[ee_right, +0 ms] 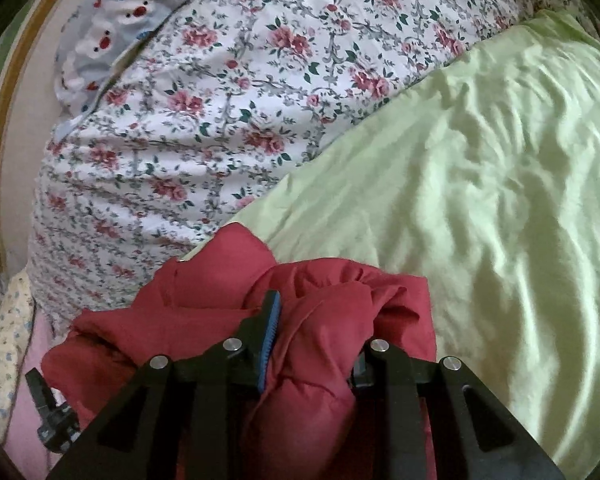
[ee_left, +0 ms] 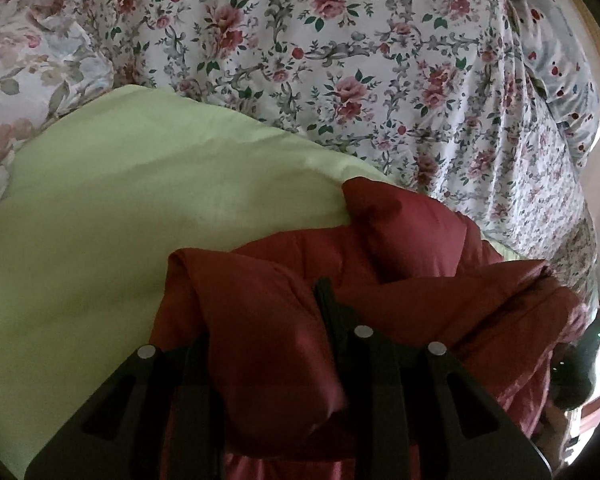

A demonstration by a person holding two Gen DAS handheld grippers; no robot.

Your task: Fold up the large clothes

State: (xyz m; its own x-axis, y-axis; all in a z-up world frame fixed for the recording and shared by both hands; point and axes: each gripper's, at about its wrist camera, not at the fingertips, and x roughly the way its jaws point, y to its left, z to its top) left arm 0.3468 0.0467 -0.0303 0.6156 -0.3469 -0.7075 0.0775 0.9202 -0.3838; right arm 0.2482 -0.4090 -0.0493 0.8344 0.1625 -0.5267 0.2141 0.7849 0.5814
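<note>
A dark red puffy jacket point(ee_left: 400, 264) hangs bunched between both grippers, over the pale green sheet point(ee_left: 120, 208) on the bed. My left gripper point(ee_left: 268, 320) is shut on a thick fold of the jacket; its left finger is buried in the cloth. In the right wrist view the jacket point(ee_right: 324, 320) fills the space between the fingers. My right gripper point(ee_right: 312, 332) is shut on another bunch of it, with the blue pad of the left finger point(ee_right: 270, 332) pressed against the cloth. The right finger's tip is hidden.
A white floral quilt point(ee_left: 340, 60) lies heaped behind the green sheet point(ee_right: 480, 180). A grey pillow with a bear print point(ee_right: 112, 28) lies at the far edge by the wooden bed frame point(ee_right: 0, 128). The other gripper shows at the lower left point(ee_right: 48, 420).
</note>
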